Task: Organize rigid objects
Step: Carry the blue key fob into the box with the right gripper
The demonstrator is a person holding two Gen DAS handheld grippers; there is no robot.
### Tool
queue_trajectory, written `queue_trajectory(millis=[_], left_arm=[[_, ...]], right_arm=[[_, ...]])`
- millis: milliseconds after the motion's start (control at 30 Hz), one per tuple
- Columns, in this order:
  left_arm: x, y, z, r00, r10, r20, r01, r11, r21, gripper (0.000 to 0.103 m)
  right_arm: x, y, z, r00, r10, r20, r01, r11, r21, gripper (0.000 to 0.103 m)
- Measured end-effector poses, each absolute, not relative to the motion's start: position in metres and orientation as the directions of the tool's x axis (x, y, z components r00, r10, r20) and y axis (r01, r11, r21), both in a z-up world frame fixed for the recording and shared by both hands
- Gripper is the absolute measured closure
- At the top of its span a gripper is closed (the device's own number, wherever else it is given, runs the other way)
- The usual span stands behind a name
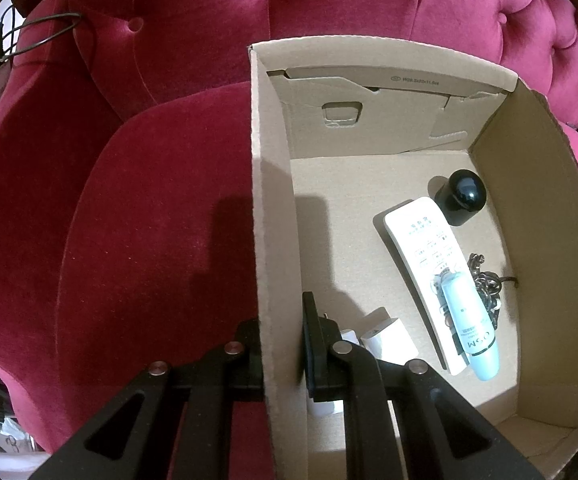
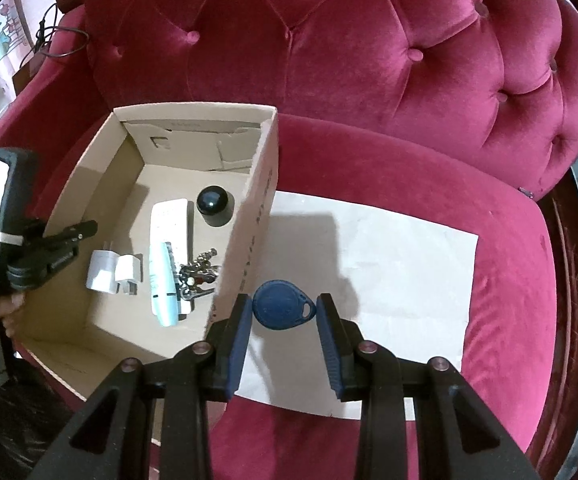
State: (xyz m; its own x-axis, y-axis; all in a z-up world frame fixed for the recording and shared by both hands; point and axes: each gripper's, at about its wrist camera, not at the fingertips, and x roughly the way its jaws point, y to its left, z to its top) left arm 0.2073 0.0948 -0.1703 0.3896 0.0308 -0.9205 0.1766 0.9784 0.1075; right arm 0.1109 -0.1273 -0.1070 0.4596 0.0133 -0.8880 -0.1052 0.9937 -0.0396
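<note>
The blue teardrop-shaped plastic key fob (image 2: 283, 304) sits clenched between the blue pads of your right claw (image 2: 285, 316), lifted clear of the white sheet of paper (image 2: 401, 256) on the crimson velvet sofa seat (image 2: 409, 160). Its broad round end points toward the open brown cardboard box (image 2: 267, 152), the narrow looped end away from it. The box lies just to the left of this claw, its near wall almost under the left pad, so your next move is probably a short carry leftward over that wall. Inside already lie a white remote control (image 1: 421, 252), a pale blue tube (image 1: 469, 328), a black domed cap (image 1: 463, 196), white plug adapters (image 2: 113, 274) and a metal keychain (image 2: 199, 276). Your left claw (image 1: 283, 344) is clamped on the box's left wall, steadying it.
</note>
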Motion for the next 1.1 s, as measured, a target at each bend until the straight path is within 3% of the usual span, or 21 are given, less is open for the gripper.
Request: queue_trajectory(millis=[567,1100], left_arm=[[0.207,0.094,-0.172,0.389,0.029,-0.921,0.175,0.979,0.105,0.09],[0.208,0.103,-0.171,0.386,0.011,-0.922,0.172,0.982,0.084,0.09]], right_arm=[[0.116,-0.08,-0.081,0.467,0.068,-0.881,-0.17,0.985,-0.014,0.068],[0.141,-0.029,-0.107,0.431,0.132,-0.892,-0.238,0.971,0.028,0.068]])
